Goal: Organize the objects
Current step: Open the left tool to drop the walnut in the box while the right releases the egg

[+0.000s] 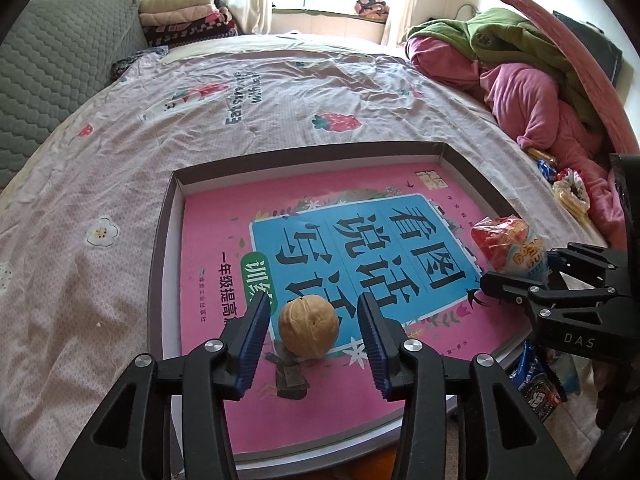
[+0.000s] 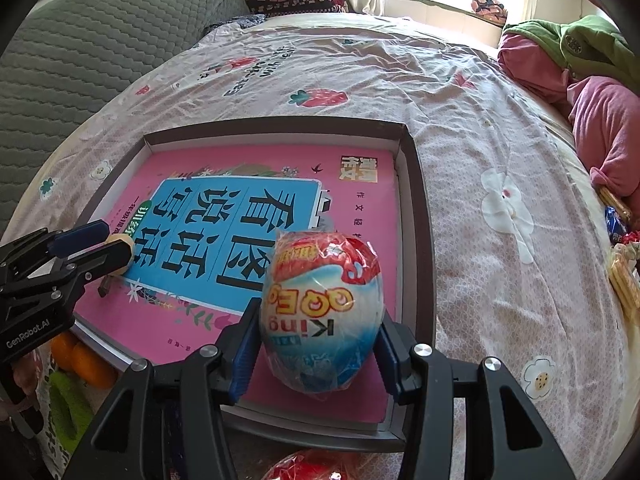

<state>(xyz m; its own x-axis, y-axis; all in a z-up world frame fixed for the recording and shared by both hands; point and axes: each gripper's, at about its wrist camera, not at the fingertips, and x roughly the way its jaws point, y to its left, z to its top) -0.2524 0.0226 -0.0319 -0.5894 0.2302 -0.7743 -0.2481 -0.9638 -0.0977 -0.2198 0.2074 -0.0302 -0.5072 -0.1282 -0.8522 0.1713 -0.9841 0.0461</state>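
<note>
on the wrinkled bed (image 1: 120,152), a shallow cardboard box lid (image 1: 160,240) holds a glossy pink book (image 1: 208,280). left gripper (image 1: 312,328) fingers stand wide around a round, matte tan walnut (image 1: 308,326), not touching it. right gripper (image 2: 320,344) fingers clamp a crinkly wrapped egg-shaped toy (image 2: 322,312) above the book's near right corner, close to the lid's low rim.

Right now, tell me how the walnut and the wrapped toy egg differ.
The walnut is plain tan and bare; the toy egg is bigger, printed red, white and blue, in clear wrap. The walnut sits loose between the open left gripper; the right gripper clamps the egg. Both are over the pink book.
</note>
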